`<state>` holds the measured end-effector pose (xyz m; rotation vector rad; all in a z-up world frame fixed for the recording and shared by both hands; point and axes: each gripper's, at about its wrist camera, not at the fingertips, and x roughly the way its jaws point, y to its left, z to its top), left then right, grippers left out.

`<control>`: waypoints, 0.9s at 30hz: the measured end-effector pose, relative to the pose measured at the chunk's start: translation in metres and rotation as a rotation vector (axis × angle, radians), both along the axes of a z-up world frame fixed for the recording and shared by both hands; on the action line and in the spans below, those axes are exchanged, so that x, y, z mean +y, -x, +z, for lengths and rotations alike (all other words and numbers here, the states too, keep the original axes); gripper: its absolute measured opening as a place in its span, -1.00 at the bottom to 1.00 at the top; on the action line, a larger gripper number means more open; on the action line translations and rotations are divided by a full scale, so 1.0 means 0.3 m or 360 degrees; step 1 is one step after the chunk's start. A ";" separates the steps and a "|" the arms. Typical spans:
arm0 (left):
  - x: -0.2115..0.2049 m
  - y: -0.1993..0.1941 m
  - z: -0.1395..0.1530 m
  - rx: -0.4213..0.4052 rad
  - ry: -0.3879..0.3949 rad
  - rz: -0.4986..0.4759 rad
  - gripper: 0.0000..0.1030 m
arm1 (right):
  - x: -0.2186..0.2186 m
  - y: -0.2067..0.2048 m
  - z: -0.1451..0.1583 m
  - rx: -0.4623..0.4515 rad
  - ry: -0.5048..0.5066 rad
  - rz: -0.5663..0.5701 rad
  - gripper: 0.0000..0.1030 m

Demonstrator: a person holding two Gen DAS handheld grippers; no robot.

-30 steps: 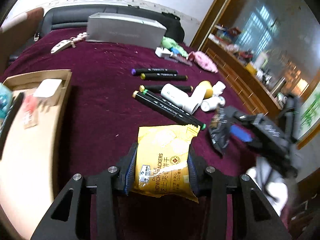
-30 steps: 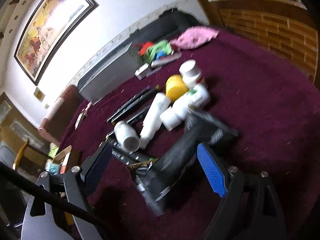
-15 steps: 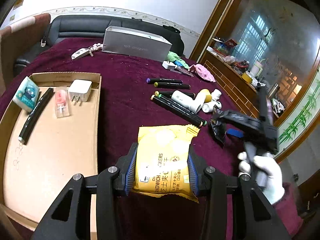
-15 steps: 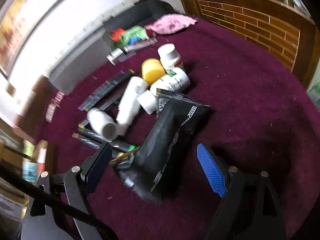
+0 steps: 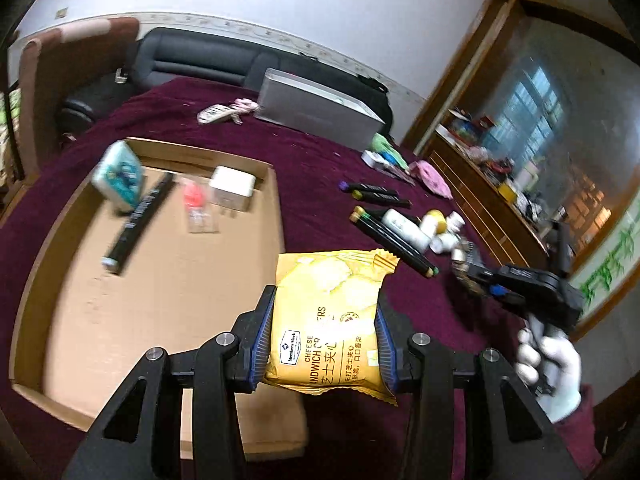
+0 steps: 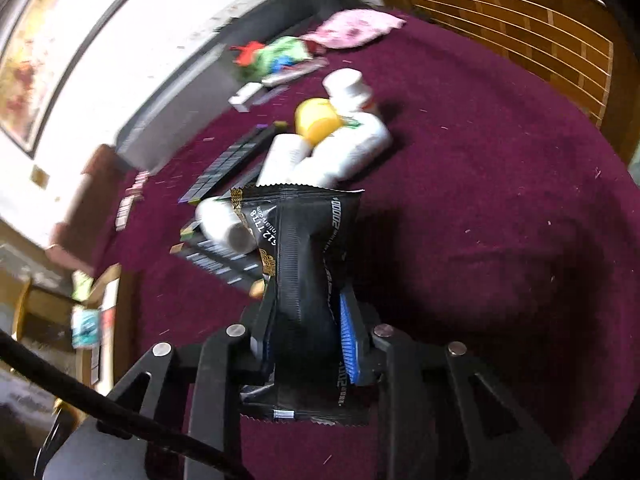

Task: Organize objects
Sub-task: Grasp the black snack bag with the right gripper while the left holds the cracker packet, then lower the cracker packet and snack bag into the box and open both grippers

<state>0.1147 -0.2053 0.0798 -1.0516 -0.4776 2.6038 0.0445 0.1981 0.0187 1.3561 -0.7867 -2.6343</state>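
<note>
Two grips: left gripper (image 5: 323, 344) pinches cracker packet (image 5: 328, 316), lower centre; right gripper (image 6: 306, 340), jaws just closed, squeezes black sachet (image 6: 304, 276); carry level to cardboard tray (image 5: 160, 300), left.

1. Yellow cracker packet (image 5: 328, 320), clamped in the left tool (image 5: 324, 340), above the cardboard tray's (image 5: 160, 300) edge.
2. Black sachet (image 6: 308, 280), pinched at its middle by the right tool (image 6: 308, 336).
3. White bottles (image 6: 344, 152) and markers (image 6: 228, 160) lie on the maroon surface (image 6: 500, 200).

A home living room: black sofa (image 5: 208, 62), framed painting (image 6: 60, 40), wooden cabinet (image 5: 480, 184).
</note>
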 end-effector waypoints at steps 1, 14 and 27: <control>-0.032 -0.001 0.004 0.0004 0.0000 0.0040 -0.24 | -0.020 -0.015 0.027 0.0034 0.0009 0.0046 -0.55; -0.249 0.129 -0.065 -0.0120 0.0065 0.0265 -0.24 | -0.636 0.008 0.118 0.0056 0.0226 0.0792 -0.54; -0.275 0.324 -0.170 -0.0321 0.0147 0.0303 -0.24 | -0.983 0.126 0.019 -0.0059 0.0012 0.0932 -0.54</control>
